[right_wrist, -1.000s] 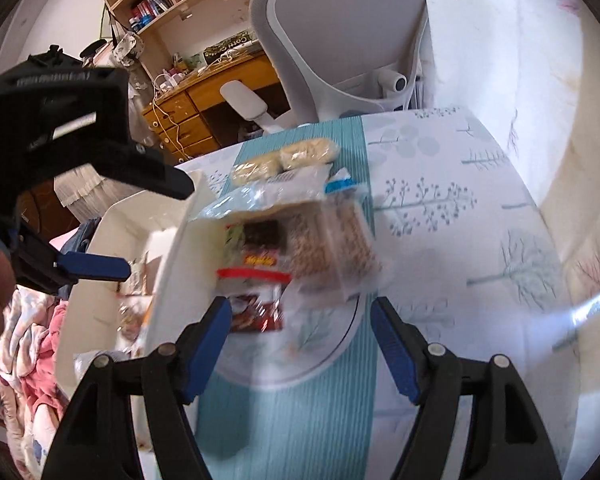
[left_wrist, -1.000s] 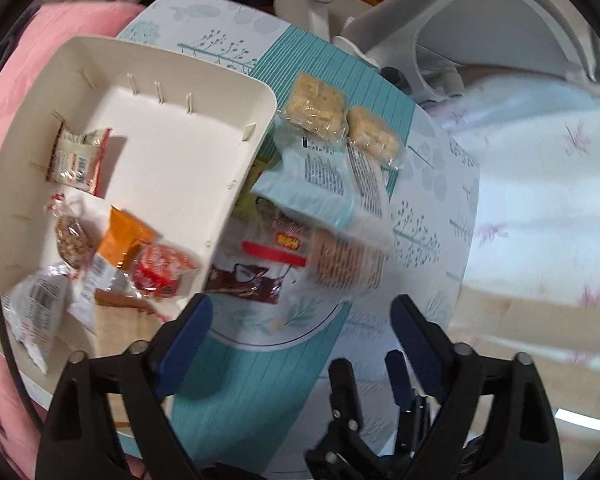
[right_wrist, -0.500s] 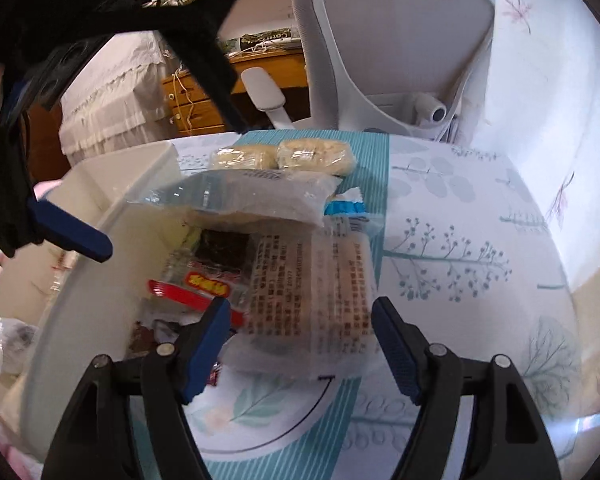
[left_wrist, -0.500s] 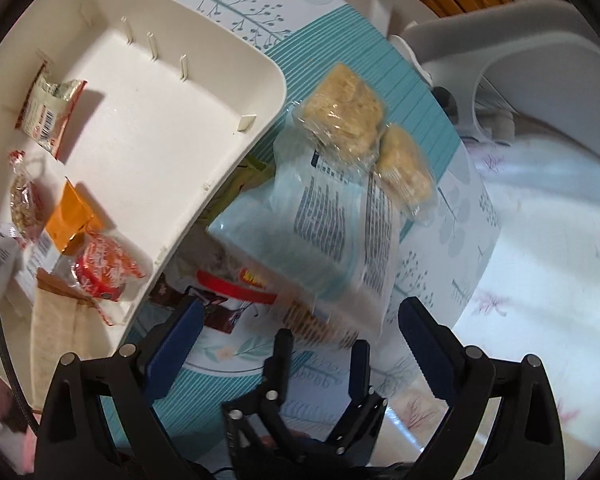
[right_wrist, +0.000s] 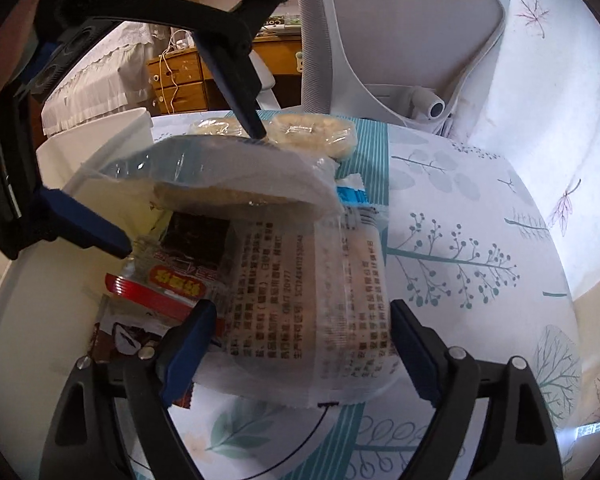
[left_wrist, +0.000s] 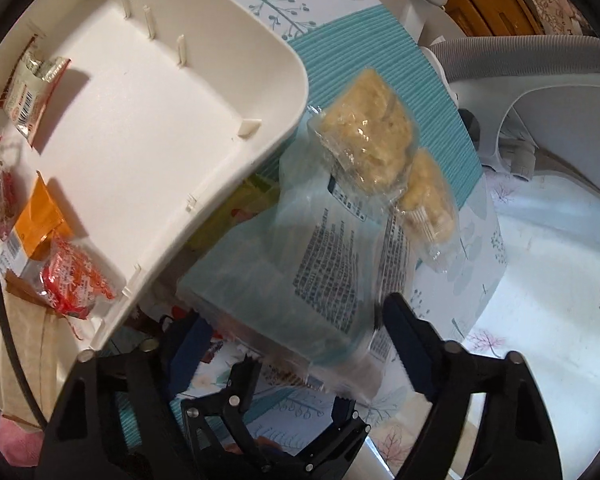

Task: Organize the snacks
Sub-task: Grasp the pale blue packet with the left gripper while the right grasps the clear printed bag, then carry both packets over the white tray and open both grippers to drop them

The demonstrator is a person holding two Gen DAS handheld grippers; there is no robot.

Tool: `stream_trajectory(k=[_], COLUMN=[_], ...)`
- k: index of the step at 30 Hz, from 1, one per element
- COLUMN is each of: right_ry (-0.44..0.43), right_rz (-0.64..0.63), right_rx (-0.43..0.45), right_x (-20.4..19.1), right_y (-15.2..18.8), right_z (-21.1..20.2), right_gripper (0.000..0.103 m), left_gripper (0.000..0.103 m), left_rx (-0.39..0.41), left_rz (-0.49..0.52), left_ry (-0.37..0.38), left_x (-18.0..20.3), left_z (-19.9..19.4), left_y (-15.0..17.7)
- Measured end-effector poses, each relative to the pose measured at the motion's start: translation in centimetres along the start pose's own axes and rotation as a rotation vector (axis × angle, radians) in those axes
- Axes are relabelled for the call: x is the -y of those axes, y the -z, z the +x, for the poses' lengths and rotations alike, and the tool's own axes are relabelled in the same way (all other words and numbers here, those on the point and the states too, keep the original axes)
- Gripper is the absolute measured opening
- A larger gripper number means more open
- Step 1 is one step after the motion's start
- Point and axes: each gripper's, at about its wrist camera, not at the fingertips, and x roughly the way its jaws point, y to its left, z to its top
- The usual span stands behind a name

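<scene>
**Both grippers closing in on the snack pile beside the tray**

Over the last second both grippers have been dropping toward the heap of packets, which is now filling each wrist view; that suggests a pickup is being set up, with nothing gripped yet.

The round worktop with its pale leaf-print and teal-striped cloth [right_wrist: 460,240] is carrying everything. The wide cream plastic tray [left_wrist: 204,92], smooth and round-cornered with small divider ribs, is sitting on it and already holding a few small foil and cellophane packets, including a crinkly red one [left_wrist: 74,280].

Just beside the tray's near rim, the large clear printed-film cracker packet [right_wrist: 312,308] is lying between the spread jaws of the right gripper [right_wrist: 300,344], neither pad clearly touching it. A pale blue glossy film packet [left_wrist: 300,264] is lying tilted on top of the pile, under the left gripper [left_wrist: 296,344], whose jaws are also spread wide. Beyond the tray's corner, two lumpy yellow cakes in clear wrap [left_wrist: 364,136] are resting on the teal stripe.
</scene>
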Motion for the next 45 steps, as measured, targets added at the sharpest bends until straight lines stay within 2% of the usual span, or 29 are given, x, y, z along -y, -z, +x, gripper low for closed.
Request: stream_trajectory(k=[1, 2, 6, 12, 20, 23, 28, 30, 33, 38, 41, 45], right_ry=[-0.006, -0.015, -0.058, -0.078, -0.188, -0.205, -0.240, -0.268, -0.262, -0.269, -0.298, -0.321], right_rz=[-0.006, -0.006, 0.009, 0.012, 0.020, 0.042, 0.175, 0.241, 0.316, 0.413, 0.447, 0.497], right_rx=[0.006, 0.006, -0.006, -0.042, -0.188, -0.239, -0.313, -0.324, -0.322, -0.301, -0.285, -0.265], right_x=[0.1, 0.3, 1.0, 1.6, 3.0, 3.7, 5.1, 5.9, 6.5, 7.5, 7.5, 7.1], right_y=[0.0, 0.0, 0.2, 0.2, 0.8, 1.4, 2.4, 2.5, 2.8, 3.4, 3.6, 3.9], right_z=[0.1, 0.2, 0.3, 0.2, -1.8, -2.7, -4.4, -4.7, -5.7, -7.7, -8.6, -10.1], right_gripper=[0.088, 0.088, 0.084, 0.077, 0.073, 0.073, 0.072, 0.072, 0.072, 0.072, 0.072, 0.072], left_gripper=[0.065, 0.054, 0.043, 0.030, 0.024, 0.023, 0.021, 0.020, 0.019, 0.019, 0.018, 0.018], left_rx=[0.009, 0.005, 0.028, 0.027, 0.011, 0.009, 0.011, 0.008, 0.026, 0.095, 0.156, 0.194], left_rz=[0.007, 0.013, 0.015, 0.020, 0.022, 0.033, 0.081, 0.111, 0.179, 0.309, 0.419, 0.511], left_ry=[0.017, 0.042, 0.051, 0.077, 0.073, 0.082, 0.101, 0.114, 0.119, 0.130, 0.130, 0.175], left_x=[0.1, 0.3, 0.5, 0.1, -1.4, -1.9, -2.1, -2.2, -2.2, -2.5, -2.8, -4.3], left_z=[-0.1, -0.1, -0.1, -1.3, -4.1, -5.3, -7.2, -8.1, -9.6, -12.3, -14.3, -16.6], left_y=[-0.1, -0.1, 0.1, 0.2, 1.1, 1.8, 3.4, 4.1, 5.3, 7.2, 8.6, 9.8])
